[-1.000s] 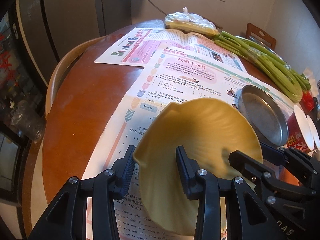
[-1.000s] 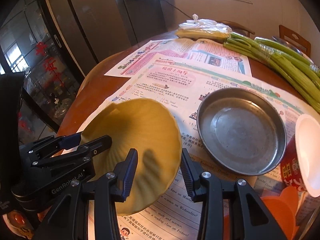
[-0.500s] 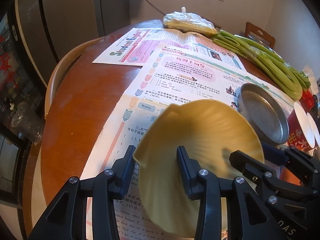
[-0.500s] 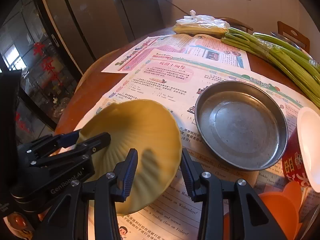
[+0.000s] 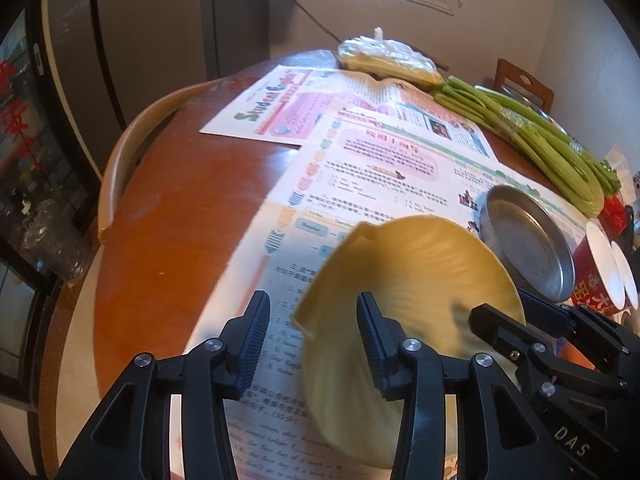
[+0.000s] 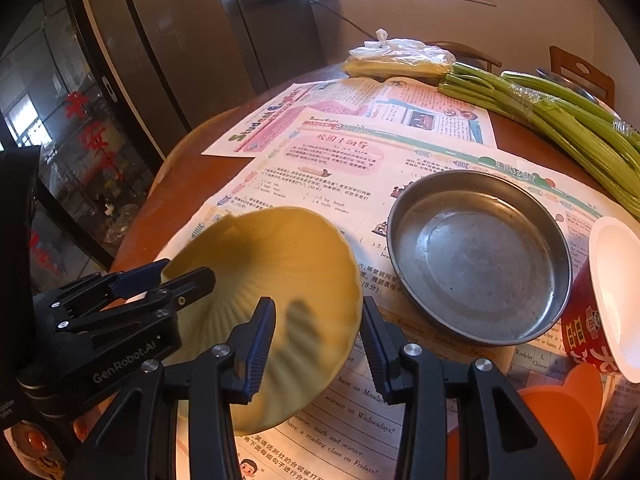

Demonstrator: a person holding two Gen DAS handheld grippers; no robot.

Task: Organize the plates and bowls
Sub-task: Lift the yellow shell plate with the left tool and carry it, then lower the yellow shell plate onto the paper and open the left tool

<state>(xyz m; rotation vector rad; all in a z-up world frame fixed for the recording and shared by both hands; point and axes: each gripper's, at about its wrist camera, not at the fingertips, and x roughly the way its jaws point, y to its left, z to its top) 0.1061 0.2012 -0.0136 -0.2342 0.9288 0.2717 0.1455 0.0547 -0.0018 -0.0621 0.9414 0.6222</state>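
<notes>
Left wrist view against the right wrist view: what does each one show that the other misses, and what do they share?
Left wrist only: the right tool seen from outside, straddling the right rim of the yellow plate, and what looks like a second white rim behind the red cup. Right wrist only: the left tool straddling the plate's left rim, and an orange item at bottom right. Both: the tilted plate, the metal pan, the green stalks and the newspapers. Neither view settles which tool actually grips.
</notes>
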